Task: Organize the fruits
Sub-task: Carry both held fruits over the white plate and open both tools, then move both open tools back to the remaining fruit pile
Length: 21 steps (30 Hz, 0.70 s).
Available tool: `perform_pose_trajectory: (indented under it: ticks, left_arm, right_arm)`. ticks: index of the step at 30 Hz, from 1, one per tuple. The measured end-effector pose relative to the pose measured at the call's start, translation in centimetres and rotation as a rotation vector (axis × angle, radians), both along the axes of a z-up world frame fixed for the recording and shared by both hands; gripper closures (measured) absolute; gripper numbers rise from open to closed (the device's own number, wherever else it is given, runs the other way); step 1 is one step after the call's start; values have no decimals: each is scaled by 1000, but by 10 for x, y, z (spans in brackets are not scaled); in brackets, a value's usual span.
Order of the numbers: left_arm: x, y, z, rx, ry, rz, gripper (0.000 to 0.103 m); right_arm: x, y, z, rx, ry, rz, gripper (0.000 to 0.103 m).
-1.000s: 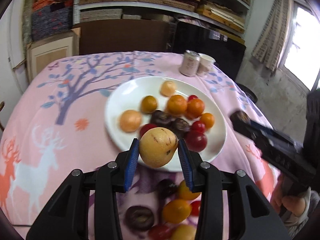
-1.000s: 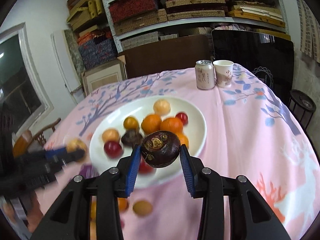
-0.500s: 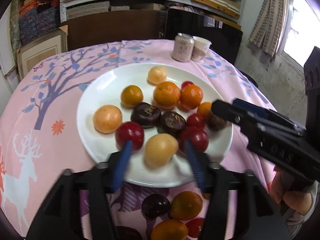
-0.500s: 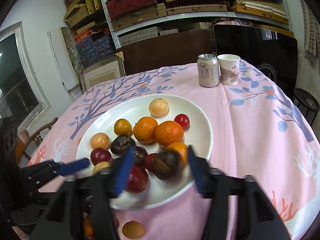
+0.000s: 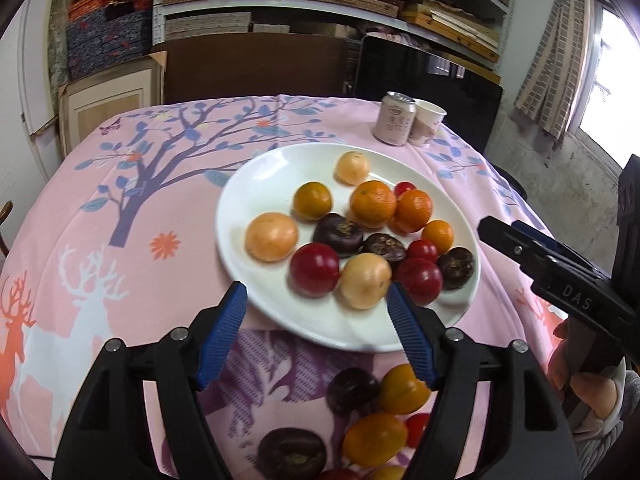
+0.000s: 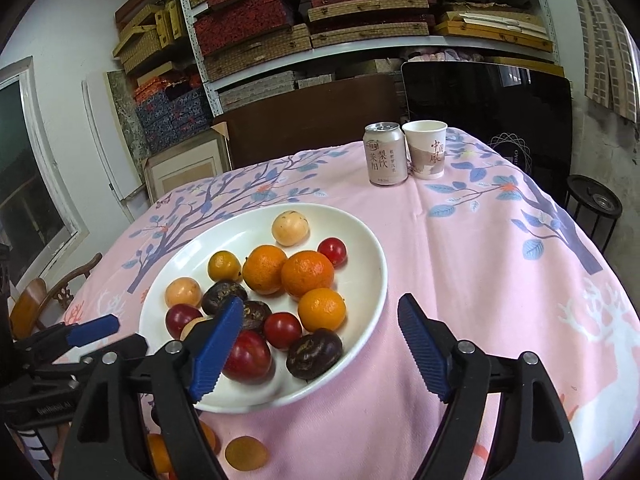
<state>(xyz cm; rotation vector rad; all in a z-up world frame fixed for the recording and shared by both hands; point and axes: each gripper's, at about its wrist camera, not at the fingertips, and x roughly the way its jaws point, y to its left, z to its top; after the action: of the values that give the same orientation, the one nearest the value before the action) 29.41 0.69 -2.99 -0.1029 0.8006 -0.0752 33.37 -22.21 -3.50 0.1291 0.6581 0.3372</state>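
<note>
A white plate (image 5: 256, 184) (image 6: 368, 292) on the pink tablecloth holds several oranges, red plums, dark purple fruits and pale yellow fruits. My left gripper (image 5: 316, 320) is open and empty over the plate's near rim, just short of a pale yellow fruit (image 5: 365, 280). My right gripper (image 6: 320, 344) is open and empty above the plate's near right rim, close to a dark purple fruit (image 6: 314, 354) lying at the plate's edge. Several loose fruits (image 5: 384, 420) lie on the cloth in front of the plate.
A drink can (image 6: 385, 154) and a paper cup (image 6: 426, 148) stand at the table's far side. A lone pale fruit (image 6: 245, 453) lies on the cloth near the front. Shelves of boxes stand behind; a wooden chair (image 6: 44, 300) stands at the left.
Both grippers opened. The left let go of the pale yellow fruit and the right let go of the dark purple fruit; both fruits now lie on the plate.
</note>
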Motion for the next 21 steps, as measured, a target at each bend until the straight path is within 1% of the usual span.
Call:
perform_pose_trajectory:
  ticks: [1, 4, 8, 12, 17, 19, 21]
  left_arm:
    - [-3, 3, 0, 2, -2, 7, 31]
    - [-13, 12, -1, 7, -4, 41, 23]
    - [-36, 32, -7, -2, 8, 90, 22]
    - [-62, 46, -15, -3, 19, 127, 22]
    - [-84, 43, -26, 8, 48, 97, 22]
    - [-88, 39, -28, 12, 51, 81, 22]
    - [-88, 36, -29, 15, 59, 67, 22]
  right_arm:
    - [-1, -1, -1, 1, 4, 0, 22]
    - [-7, -4, -3, 14, 7, -4, 22]
    - [-20, -10, -7, 42, 12, -20, 17]
    - [-43, -13, -14, 63, 24, -17, 17]
    - [-67, -10, -19, 24, 5, -2, 15]
    - [-71, -11, -18, 24, -7, -11, 12]
    - [-71, -15, -18, 37, -3, -20, 11]
